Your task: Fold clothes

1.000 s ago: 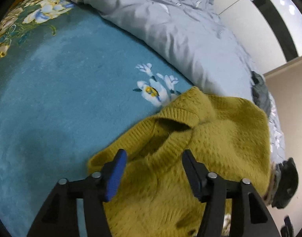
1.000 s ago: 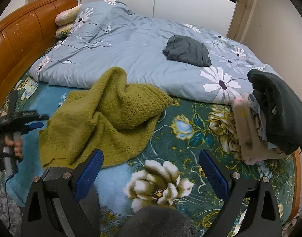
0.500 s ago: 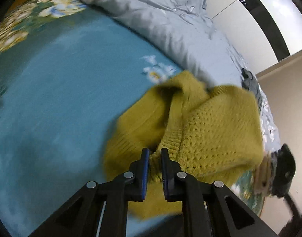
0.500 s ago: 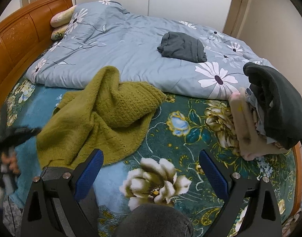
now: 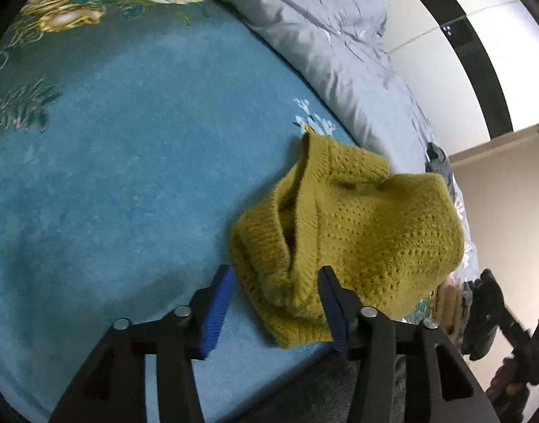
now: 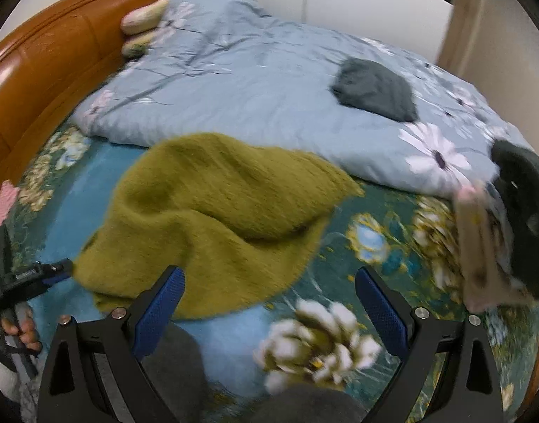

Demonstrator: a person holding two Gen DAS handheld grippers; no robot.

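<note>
A mustard-yellow knitted sweater (image 5: 357, 225) lies bunched on the teal floral blanket (image 5: 121, 162); it also shows in the right wrist view (image 6: 213, 218). My left gripper (image 5: 274, 303) is open, its blue pads on either side of the sweater's near ribbed edge. My right gripper (image 6: 267, 299) is wide open and empty, hovering over the sweater's near hem and the blanket. The left gripper shows at the sweater's left corner in the right wrist view (image 6: 54, 269).
A grey-blue flowered duvet (image 6: 269, 98) covers the far bed half, with a folded dark garment (image 6: 375, 90) on it. A pile of clothes (image 6: 502, 232) sits at the right. An orange-brown headboard (image 6: 47, 70) runs along the left.
My left gripper shut on the sweater's edge, pulled it up and over, then opened again. The sweater is now more bunched. The right gripper moved closer to the sweater, still open.
</note>
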